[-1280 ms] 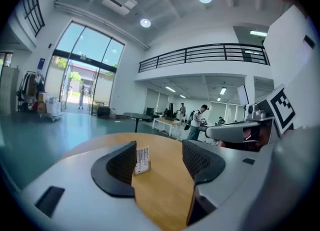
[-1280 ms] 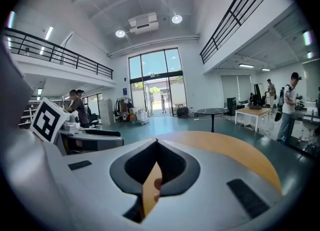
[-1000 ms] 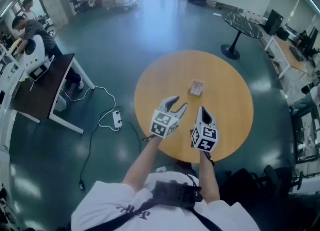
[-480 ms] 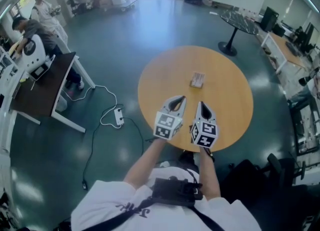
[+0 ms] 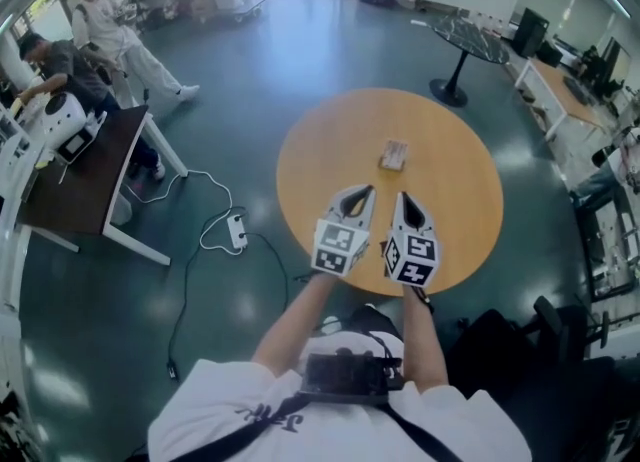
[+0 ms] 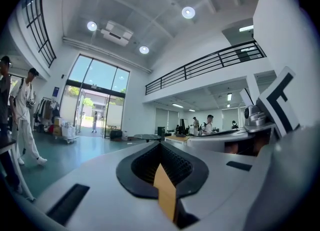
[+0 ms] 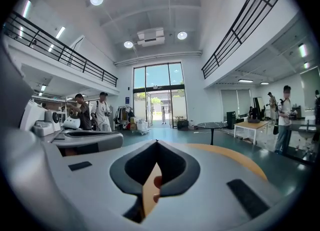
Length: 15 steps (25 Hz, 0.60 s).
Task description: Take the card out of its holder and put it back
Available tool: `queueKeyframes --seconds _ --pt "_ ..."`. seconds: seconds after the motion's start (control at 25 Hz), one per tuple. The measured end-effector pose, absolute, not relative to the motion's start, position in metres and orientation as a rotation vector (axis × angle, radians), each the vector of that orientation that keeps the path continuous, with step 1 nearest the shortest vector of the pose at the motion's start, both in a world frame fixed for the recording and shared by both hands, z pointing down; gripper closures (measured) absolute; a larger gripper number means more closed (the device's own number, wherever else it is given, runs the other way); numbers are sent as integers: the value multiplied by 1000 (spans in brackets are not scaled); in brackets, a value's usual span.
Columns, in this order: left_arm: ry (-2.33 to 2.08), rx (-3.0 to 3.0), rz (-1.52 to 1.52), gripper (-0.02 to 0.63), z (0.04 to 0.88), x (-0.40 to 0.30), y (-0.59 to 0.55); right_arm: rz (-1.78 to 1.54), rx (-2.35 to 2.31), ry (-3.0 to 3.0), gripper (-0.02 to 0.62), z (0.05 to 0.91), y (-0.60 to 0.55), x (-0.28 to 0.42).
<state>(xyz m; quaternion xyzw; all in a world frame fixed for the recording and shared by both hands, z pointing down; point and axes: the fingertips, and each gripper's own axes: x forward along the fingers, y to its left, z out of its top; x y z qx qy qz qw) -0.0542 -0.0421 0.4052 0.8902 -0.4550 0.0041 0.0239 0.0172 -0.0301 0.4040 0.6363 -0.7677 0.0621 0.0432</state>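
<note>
On the round wooden table [image 5: 320, 150] a small card holder with a card [image 5: 393, 155] lies a little past the middle. Both grippers hover side by side above the table's near part, short of the holder and pointing level toward it. The left gripper [image 5: 367, 191] is shut; its jaws have just been closing, and nothing is between them. In the left gripper view its tips [image 6: 160, 144] meet with nothing held. Beside it, the right gripper [image 5: 403, 196] is shut too, its tips [image 7: 156, 142] touching and empty. Neither gripper view shows the holder.
A dark desk [image 5: 80, 175] stands at the left with people [image 5: 120, 30] beside it. A power strip with cables [image 5: 236, 231] lies on the floor to the table's left. A black round table [image 5: 470, 42] stands beyond, with desks [image 5: 560, 90] at the right.
The left gripper's jaws have gone from open to shut, empty. Both grippers have drawn closer together and moved slightly toward the holder. A person has walked into view at the upper left.
</note>
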Motion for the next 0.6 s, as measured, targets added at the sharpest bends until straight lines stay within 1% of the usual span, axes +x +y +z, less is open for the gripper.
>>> queueKeyframes --seconds 0.2,0.44,0.6 --pt "-1433 2751 11 595 401 -61 -40 159 1930 -2352 577 397 -31 7" --pt "-1499 2735 -86 597 380 -75 -35 47 1838 -2388 577 381 -23 -20" --pt "-1483 2743 -52 597 387 -82 -20 99 1877 -2370 577 394 -6 -15"
